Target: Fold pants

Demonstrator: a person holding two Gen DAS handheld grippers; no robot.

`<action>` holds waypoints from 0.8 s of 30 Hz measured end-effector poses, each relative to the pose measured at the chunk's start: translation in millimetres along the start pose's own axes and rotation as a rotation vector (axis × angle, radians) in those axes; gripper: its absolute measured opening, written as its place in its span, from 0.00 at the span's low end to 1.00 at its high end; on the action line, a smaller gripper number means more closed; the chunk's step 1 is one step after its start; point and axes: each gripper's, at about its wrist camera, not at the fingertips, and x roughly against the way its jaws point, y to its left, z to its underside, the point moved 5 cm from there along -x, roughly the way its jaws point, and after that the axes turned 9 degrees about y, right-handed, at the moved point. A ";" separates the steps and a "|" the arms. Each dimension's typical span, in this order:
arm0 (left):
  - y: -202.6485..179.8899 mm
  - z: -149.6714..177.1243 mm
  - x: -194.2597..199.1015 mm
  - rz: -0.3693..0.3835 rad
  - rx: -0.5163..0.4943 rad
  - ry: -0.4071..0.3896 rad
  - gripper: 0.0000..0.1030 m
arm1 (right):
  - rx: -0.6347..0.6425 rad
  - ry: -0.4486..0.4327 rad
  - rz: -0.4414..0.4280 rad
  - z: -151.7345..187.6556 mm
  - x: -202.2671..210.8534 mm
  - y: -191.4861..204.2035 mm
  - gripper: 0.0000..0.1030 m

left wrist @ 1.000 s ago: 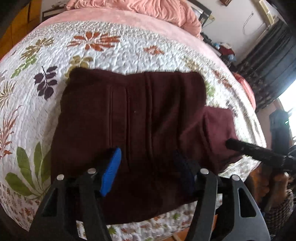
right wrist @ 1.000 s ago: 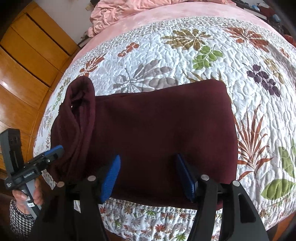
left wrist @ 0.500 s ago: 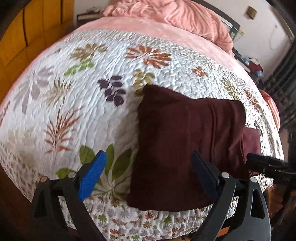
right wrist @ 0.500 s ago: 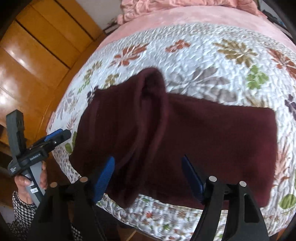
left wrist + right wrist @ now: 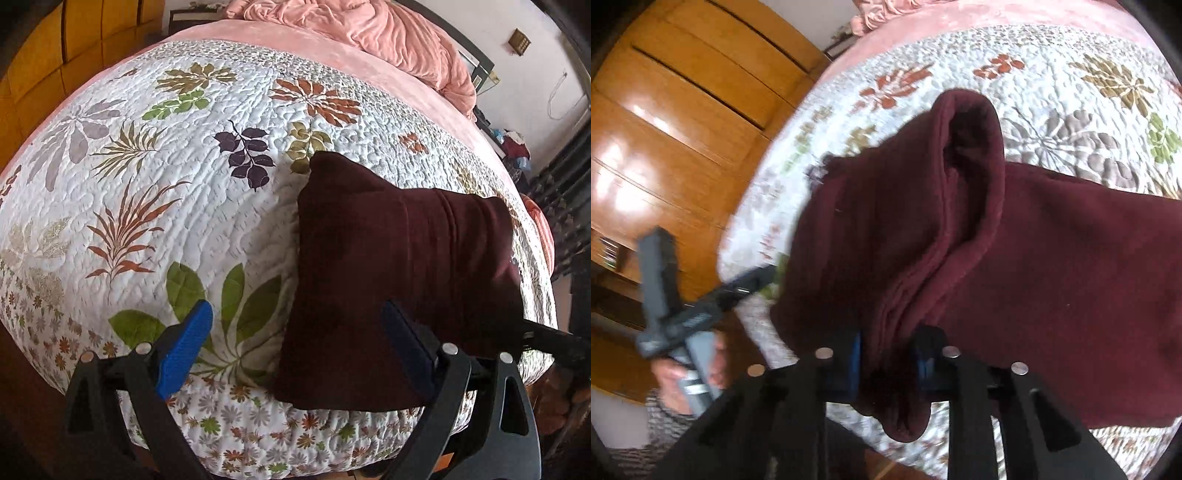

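The dark maroon pants (image 5: 399, 258) lie folded on the flowered quilt (image 5: 166, 184), near the bed's front edge. My left gripper (image 5: 295, 321) hangs open and wide over the left edge of the pants, gripping nothing. Its right finger is above the cloth and its left finger above bare quilt. In the right wrist view a thick fold of the pants (image 5: 960, 221) is humped up. My right gripper (image 5: 889, 363) has its jaws closing, and the blue pads press on the bunched lower end of that fold. The left gripper (image 5: 701, 314) shows there too, held in a hand (image 5: 676, 373).
A crumpled pink blanket (image 5: 369, 33) lies at the head of the bed. A wooden wardrobe (image 5: 683, 110) stands beside the bed on the left. Cluttered items and dark curtains (image 5: 554, 192) are off the far right side. The quilt hangs over the front edge of the bed.
My left gripper opened wide and slid left, off the pants' middle to their left edge. My right gripper moved left to the humped fold and closed on it.
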 end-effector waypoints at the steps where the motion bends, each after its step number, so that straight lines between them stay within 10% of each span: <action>1: -0.3 -0.7 1.5 0.009 0.005 -0.004 0.89 | 0.000 -0.010 -0.018 -0.7 6.7 2.3 0.21; 10: -34.4 -12.8 16.8 0.077 -0.025 -0.038 0.89 | 0.070 -0.158 -0.032 -12.9 99.0 19.6 0.20; 24: -134.2 -6.3 -2.4 0.093 -0.236 0.002 0.89 | -0.023 -0.177 0.099 10.8 151.5 -60.7 0.12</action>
